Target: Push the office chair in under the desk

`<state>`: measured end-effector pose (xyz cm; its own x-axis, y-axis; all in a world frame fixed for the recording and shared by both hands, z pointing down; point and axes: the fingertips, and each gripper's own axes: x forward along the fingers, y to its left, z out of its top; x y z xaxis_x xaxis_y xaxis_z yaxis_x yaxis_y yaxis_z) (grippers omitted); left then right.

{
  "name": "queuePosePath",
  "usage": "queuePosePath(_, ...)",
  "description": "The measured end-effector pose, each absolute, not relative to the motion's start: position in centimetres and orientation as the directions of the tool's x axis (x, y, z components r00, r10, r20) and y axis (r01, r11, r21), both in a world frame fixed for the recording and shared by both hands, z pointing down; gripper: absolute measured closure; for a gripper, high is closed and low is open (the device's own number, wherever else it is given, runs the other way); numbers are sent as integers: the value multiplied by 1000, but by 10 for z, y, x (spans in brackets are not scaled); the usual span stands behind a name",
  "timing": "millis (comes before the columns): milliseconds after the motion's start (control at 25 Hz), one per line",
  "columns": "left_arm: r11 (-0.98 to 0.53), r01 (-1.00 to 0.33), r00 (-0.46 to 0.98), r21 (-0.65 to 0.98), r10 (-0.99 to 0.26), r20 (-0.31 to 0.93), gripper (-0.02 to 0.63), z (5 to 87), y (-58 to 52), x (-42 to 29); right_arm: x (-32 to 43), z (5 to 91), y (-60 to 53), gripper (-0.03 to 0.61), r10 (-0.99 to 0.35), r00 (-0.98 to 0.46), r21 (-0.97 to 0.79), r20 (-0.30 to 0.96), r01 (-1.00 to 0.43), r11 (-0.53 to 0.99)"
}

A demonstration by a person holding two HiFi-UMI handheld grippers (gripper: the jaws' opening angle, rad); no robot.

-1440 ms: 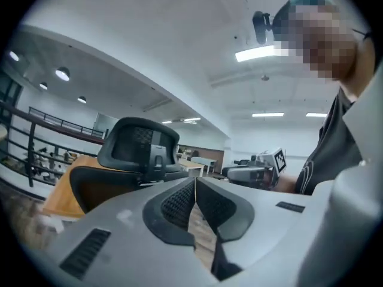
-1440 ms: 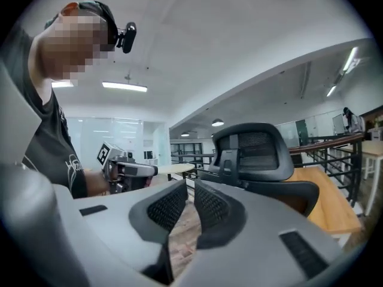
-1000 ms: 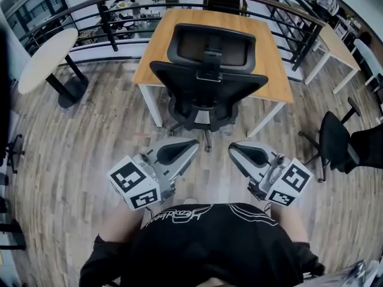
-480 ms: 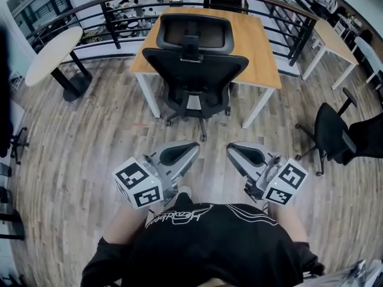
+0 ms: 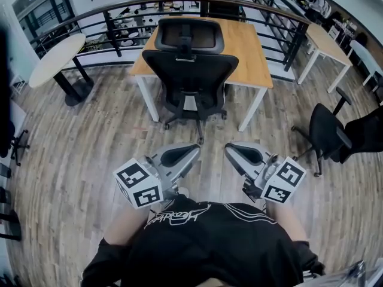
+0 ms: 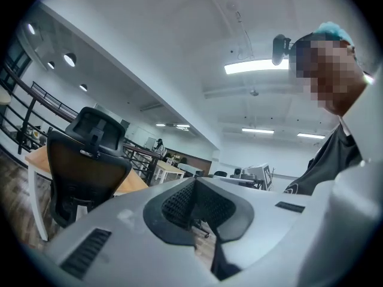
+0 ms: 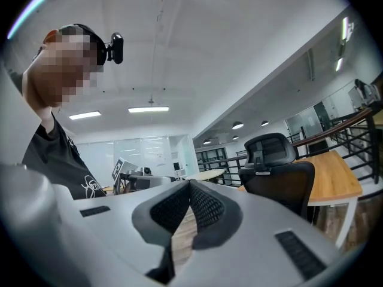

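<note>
Closest in, the person's black printed shirt (image 5: 209, 238) filled the bottom edge. Just ahead the grey left gripper (image 5: 192, 149) hung with its jaws pressed together, empty. Beside it the grey right gripper (image 5: 230, 150) was closing its jaws to a touch at the tips, nothing between them. The two pointed forward, a gap of grey wood-plank floor (image 5: 90, 142) between them.

Bare floor separated both grippers from the black mesh-backed office chair (image 5: 190, 70); neither touched it. The chair's back stood at the near edge of the wooden-topped desk with white legs (image 5: 248, 40), between the two front legs, its wheeled base partly out on the near side.

Floor lay open left and right. A round pale table (image 5: 54, 55) stood far left, a second black chair (image 5: 326, 133) right, and a black railing (image 5: 90, 11) closed off the far side.
</note>
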<state>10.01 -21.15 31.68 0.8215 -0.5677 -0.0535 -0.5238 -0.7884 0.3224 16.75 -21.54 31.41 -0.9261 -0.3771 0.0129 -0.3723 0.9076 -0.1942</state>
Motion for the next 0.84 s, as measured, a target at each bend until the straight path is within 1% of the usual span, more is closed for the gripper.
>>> queuePosePath(160, -800, -525, 827, 291, -560, -49, 607, 313, -202, 104, 167, 309, -206, 538, -371, -929, -182, 12, -366, 912)
queuePosePath(840, -817, -513, 841, 262, -540, -37, 607, 314, -188, 120, 183, 304, -191, 538, -379, -925, -168, 18, -377, 911)
